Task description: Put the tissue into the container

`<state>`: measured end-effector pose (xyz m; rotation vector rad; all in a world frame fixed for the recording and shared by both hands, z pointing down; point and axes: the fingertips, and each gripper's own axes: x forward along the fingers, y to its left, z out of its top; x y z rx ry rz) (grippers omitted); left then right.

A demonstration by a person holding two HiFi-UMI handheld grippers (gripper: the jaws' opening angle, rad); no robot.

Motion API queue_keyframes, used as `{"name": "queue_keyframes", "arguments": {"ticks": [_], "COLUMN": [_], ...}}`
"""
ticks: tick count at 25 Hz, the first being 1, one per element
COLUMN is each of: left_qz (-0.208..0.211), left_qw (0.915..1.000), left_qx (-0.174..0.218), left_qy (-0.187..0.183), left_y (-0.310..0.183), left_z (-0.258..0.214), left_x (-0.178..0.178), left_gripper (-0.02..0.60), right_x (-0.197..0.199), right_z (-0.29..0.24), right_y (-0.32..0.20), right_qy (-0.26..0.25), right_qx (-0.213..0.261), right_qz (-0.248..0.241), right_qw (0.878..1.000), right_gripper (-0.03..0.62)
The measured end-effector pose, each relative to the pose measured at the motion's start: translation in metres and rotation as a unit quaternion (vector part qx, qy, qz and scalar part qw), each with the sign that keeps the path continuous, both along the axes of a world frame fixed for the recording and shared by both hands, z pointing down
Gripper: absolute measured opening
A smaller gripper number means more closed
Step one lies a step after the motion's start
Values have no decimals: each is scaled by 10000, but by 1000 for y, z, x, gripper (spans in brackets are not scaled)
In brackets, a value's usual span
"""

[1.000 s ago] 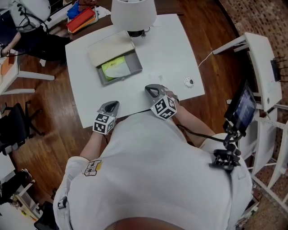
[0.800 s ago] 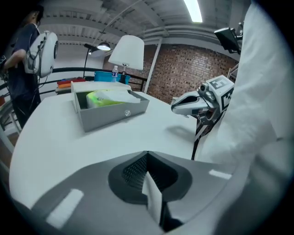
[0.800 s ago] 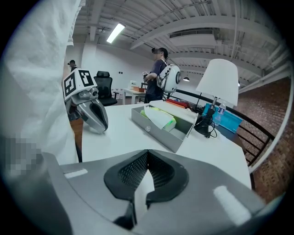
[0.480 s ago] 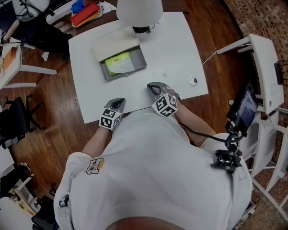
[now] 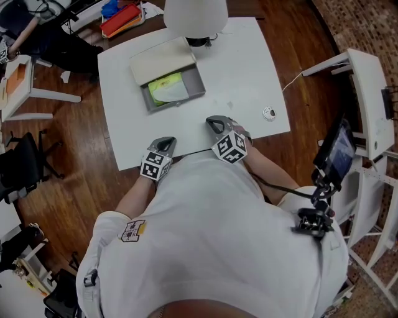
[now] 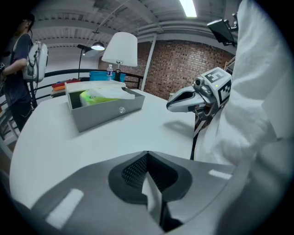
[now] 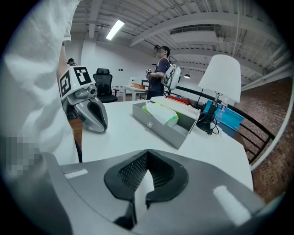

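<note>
The grey container sits open on the far part of the white table, its beige lid propped behind it. A yellow-green tissue pack with white tissue lies inside it; it also shows in the left gripper view and the right gripper view. My left gripper rests at the table's near edge, shut and empty. My right gripper sits beside it on the table, also shut and empty. Both are well short of the container.
A white lamp stands just behind the container, with its cord. A small round object lies near the table's right edge. A person with a backpack stands beyond the table. Chairs and desks are at the left, a white stand at the right.
The head view has shifted a little. My left gripper has edged slightly to the right along the near table edge. Both grippers stay shut and empty.
</note>
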<state>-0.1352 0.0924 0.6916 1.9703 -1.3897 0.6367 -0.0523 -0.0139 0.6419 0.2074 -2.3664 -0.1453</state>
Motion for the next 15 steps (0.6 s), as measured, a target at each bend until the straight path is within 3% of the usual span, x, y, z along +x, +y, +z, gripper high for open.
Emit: {"name": "queue_keyframes", "arguments": {"ticks": [15], "left_qz": [113], "left_qw": [9999], "left_qx": [-7], "left_qy": [-58], "left_y": [2], "left_z": [3], "left_x": [2], "left_gripper": [0], "right_x": [7], "right_z": [2], "right_y": [0], "right_qy": [-4], "right_qx": [-27], "right_qz": [32], "right_qw": [10000], "right_gripper": [0]}}
